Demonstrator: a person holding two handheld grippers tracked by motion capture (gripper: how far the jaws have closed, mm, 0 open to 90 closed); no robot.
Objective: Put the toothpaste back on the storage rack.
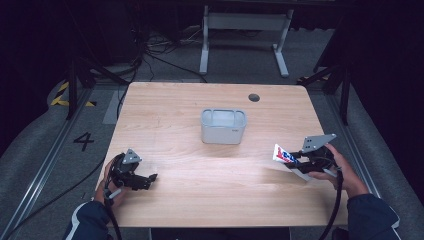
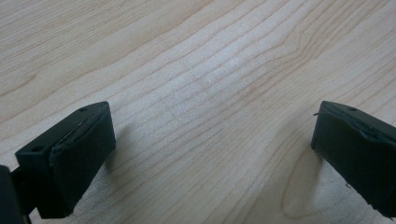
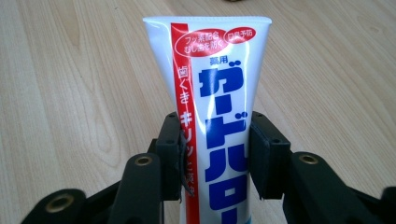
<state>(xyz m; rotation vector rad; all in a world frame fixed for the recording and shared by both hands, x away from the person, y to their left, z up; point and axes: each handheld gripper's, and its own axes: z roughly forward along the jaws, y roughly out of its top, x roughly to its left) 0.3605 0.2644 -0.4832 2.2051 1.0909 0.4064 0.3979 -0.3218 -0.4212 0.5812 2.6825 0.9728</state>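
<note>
A white toothpaste tube [image 3: 219,93] with a red stripe and blue lettering is clamped between the jaws of my right gripper [image 3: 215,154], its flat crimped end pointing away from me. In the high view the tube [image 1: 283,155] sticks out to the left of my right gripper [image 1: 295,161] near the table's right edge, lifted a little off the wood. My left gripper [image 1: 150,179] rests low at the front left of the table. Its jaws stand wide apart over bare wood in the left gripper view [image 2: 210,154], nothing between them.
A grey rectangular bin [image 1: 223,126] with an open top stands in the middle of the wooden table [image 1: 200,165]. A dark round hole [image 1: 254,97] marks the far right of the tabletop. Beyond the table are cables and a white desk frame.
</note>
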